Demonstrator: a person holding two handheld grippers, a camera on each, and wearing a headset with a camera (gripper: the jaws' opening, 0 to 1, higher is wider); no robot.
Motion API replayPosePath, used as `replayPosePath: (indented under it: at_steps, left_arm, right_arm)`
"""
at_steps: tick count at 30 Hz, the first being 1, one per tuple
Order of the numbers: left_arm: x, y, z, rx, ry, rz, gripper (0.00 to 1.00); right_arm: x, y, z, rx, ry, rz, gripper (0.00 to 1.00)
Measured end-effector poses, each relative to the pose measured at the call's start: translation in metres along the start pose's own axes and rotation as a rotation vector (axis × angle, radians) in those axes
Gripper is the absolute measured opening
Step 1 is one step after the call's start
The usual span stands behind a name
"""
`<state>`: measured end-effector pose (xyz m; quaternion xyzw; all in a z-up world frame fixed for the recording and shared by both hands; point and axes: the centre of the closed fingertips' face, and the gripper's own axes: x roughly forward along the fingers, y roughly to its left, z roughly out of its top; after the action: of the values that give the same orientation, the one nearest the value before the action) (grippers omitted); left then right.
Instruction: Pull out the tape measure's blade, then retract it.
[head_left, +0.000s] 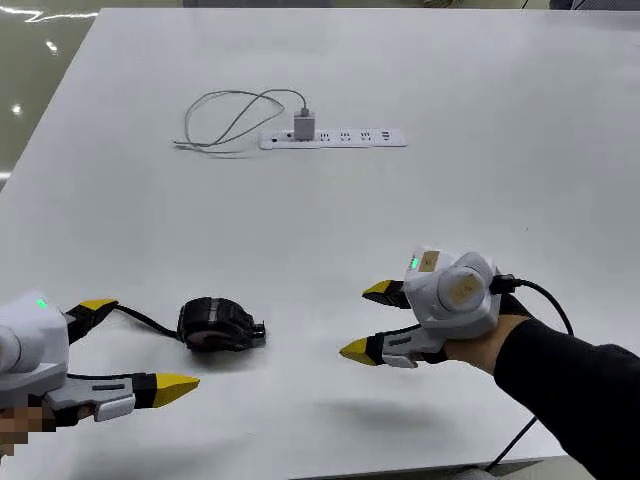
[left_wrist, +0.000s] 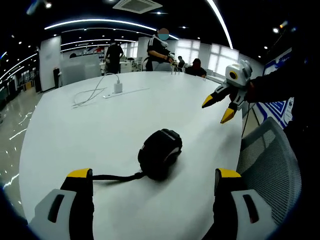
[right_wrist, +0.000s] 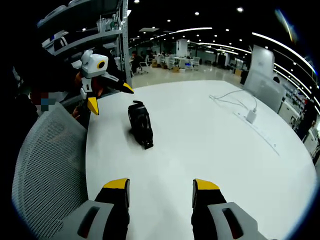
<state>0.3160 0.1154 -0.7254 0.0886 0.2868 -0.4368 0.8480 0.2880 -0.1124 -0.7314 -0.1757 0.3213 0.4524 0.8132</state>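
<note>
The left claw is at the near edge of the white desk, with its jaws wide apart and holding nothing. The black tape measure lies on the desk just in front of it, and its thin strap runs toward one jaw. The right claw is to the right, apart from the tape measure, with its jaws also apart and empty. A grey mesh chair stands beside the desk. Farther away on the plain surface lies a white power strip with a charger and a looped cable. Behind is a large hall with long ceiling lights, shelves and some people.
</note>
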Motion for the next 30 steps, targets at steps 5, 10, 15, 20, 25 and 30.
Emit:
replayPosePath:
  at_steps: [5, 10, 15, 20, 25, 30]
  left_arm:
    - [-0.003, 0.005, -0.005, 0.004, 0.010, 0.009, 0.99]
    - [-0.004, 0.003, -0.006, 0.008, 0.007, 0.013, 0.99]
    - [-0.009, 0.013, -0.007, 0.018, -0.006, 0.059, 0.99]
    - [-0.014, 0.017, -0.010, 0.013, 0.001, 0.059, 0.99]
    - [-0.020, 0.017, -0.009, 0.019, -0.009, 0.044, 0.99]
    - [-0.021, 0.017, -0.016, 0.029, 0.000, 0.033, 0.99]
  right_arm:
    - [-0.003, 0.001, -0.008, 0.030, 0.003, -0.008, 0.49]
    - [-0.004, 0.001, -0.014, 0.042, 0.001, -0.013, 0.52]
    - [-0.013, -0.001, -0.021, 0.058, -0.001, -0.025, 0.54]
    - [-0.020, -0.002, -0.032, 0.064, 0.015, -0.033, 0.56]
    - [-0.029, -0.007, -0.044, 0.076, 0.014, -0.047, 0.58]
    - [-0.034, -0.009, -0.057, 0.112, 0.019, -0.069, 0.60]
